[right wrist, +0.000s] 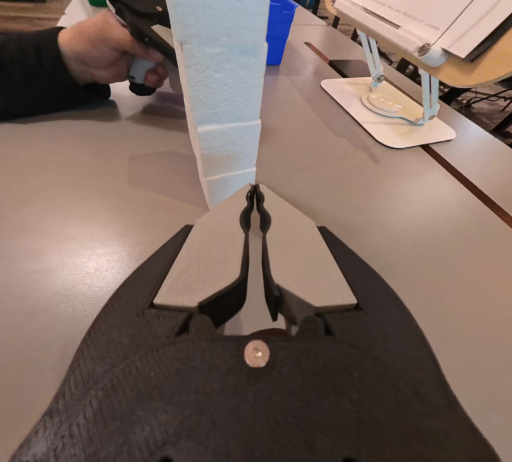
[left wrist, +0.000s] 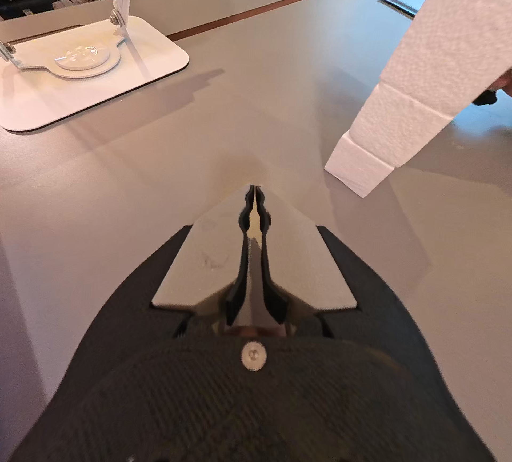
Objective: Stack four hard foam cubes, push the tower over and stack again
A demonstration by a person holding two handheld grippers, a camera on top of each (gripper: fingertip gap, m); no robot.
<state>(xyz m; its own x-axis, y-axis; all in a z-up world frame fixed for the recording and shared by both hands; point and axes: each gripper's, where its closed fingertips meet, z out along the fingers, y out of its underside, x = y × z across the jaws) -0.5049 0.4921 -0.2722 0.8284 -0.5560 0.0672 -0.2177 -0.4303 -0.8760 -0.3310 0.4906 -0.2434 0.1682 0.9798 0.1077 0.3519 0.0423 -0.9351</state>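
A tower of white foam cubes [right wrist: 221, 83] stands on the grey table [right wrist: 83, 199], with slightly offset joints between the cubes. In the left wrist view the tower [left wrist: 432, 69] shows at the right. My right gripper [right wrist: 255, 186] is shut with nothing between its pads, its tips just in front of the bottom cube at its right edge. My left gripper [left wrist: 255, 187] is shut with nothing in it, over bare table to the left of the tower. The left gripper also shows in the right wrist view [right wrist: 133, 5], held by a hand behind the tower.
A white stand [right wrist: 388, 113] carrying a board with a sheet of paper sits on the table, right of the tower; its base shows in the left wrist view [left wrist: 83, 66]. A dark groove [left wrist: 257, 10] runs across the table. Blue and green bins [right wrist: 279, 24] stand behind the tower. Left tips to right tips: about 20 cm.
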